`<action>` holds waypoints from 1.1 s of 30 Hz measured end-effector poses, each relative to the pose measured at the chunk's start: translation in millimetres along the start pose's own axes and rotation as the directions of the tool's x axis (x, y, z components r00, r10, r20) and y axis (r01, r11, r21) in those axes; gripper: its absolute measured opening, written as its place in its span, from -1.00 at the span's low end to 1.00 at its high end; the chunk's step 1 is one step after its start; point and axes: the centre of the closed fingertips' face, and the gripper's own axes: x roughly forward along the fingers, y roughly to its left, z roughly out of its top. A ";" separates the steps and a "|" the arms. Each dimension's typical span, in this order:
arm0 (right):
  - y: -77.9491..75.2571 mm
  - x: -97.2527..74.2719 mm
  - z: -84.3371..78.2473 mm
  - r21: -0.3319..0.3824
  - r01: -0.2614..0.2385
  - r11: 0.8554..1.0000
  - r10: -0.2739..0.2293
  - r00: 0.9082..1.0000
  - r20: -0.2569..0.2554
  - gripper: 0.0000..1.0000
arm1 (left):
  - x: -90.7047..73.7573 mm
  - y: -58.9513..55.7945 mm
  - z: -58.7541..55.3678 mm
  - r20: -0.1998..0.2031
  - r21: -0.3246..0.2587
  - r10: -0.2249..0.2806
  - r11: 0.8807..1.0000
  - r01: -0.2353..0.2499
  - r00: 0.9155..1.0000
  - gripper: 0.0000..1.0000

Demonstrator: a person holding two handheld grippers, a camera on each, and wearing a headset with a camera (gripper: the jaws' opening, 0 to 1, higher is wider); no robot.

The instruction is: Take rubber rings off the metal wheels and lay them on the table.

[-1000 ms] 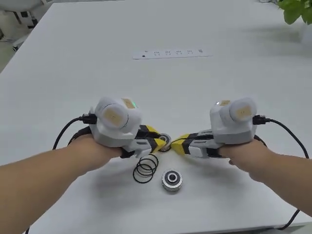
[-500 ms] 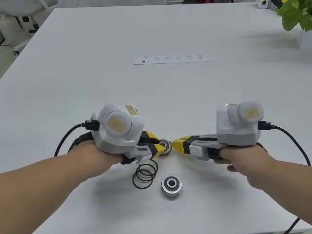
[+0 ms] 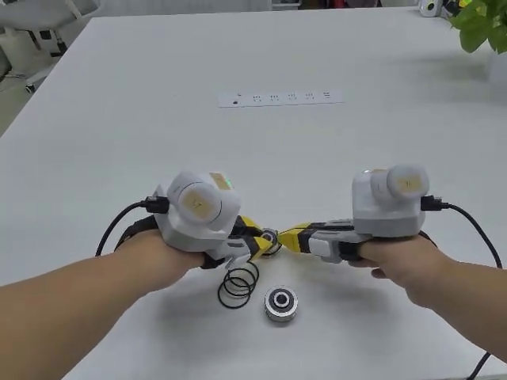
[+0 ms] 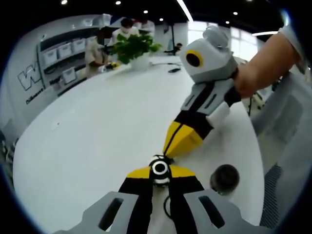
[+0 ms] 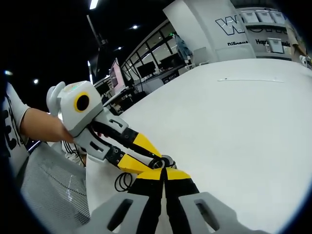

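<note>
We work at a white table (image 3: 356, 142), where the two grippers meet nose to nose near its near edge: the left gripper (image 3: 257, 237) reaches in from the left, the right gripper (image 3: 283, 235) from the right. The left gripper's jaws are clamped on a small metal wheel (image 3: 269, 236), which in the left gripper view turns its round face back along those jaws. The right gripper lies directly right of that wheel with its jaws pressed together and their tips touching the rim. We cannot tell whether a ring is caught between them. We judge that any pull must run to the right, away from the left gripper, which is the nearer one and acts as the holder. We count two wheels: the held one and a second wheel (image 3: 280, 303) lying flat just nearer. Left of that lies a heap of black rubber rings (image 3: 238, 285), about three, overlapping.
</note>
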 end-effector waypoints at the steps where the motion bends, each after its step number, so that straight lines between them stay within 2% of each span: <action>1: 0.7 -0.3 -0.3 -0.001 -0.002 1.000 0.002 1.000 0.000 -1.00 | 0.0 -0.5 0.0 -0.001 0.003 -0.001 1.000 0.001 1.000 -0.78; 11: 5.7 0.2 0.9 -0.012 -0.025 1.000 0.025 1.000 0.003 -1.00 | -0.2 -2.1 0.0 -0.008 0.007 -0.001 1.000 0.001 1.000 -0.78; 13: 13.4 2.0 5.6 -0.008 -0.056 0.998 0.056 0.998 0.022 -1.00 | -0.2 -2.2 0.0 -0.008 0.007 -0.001 1.000 0.001 1.000 -0.78; 14: 22.1 3.5 7.9 0.005 -0.094 0.996 0.093 0.995 0.031 -1.00 | -0.1 -2.0 0.0 -0.007 0.007 0.000 1.000 0.000 1.000 -0.78; 15: 15.7 3.2 5.8 -0.036 -0.049 0.998 0.050 0.999 0.013 -1.00 | 0.1 -1.4 -1.1 -0.008 -0.001 0.002 1.000 -0.002 1.000 -0.78; 21: 3.7 -1.2 2.7 -0.023 -0.015 1.000 0.015 1.000 0.010 -1.00 | 1.3 -0.4 -0.5 -0.005 -0.003 0.006 1.000 -0.006 1.000 -0.78; 33: 3.6 1.3 0.8 -0.003 -0.015 1.000 0.016 1.000 0.008 -1.00 | 2.8 0.7 1.8 0.010 -0.019 0.003 1.000 -0.003 1.000 -0.74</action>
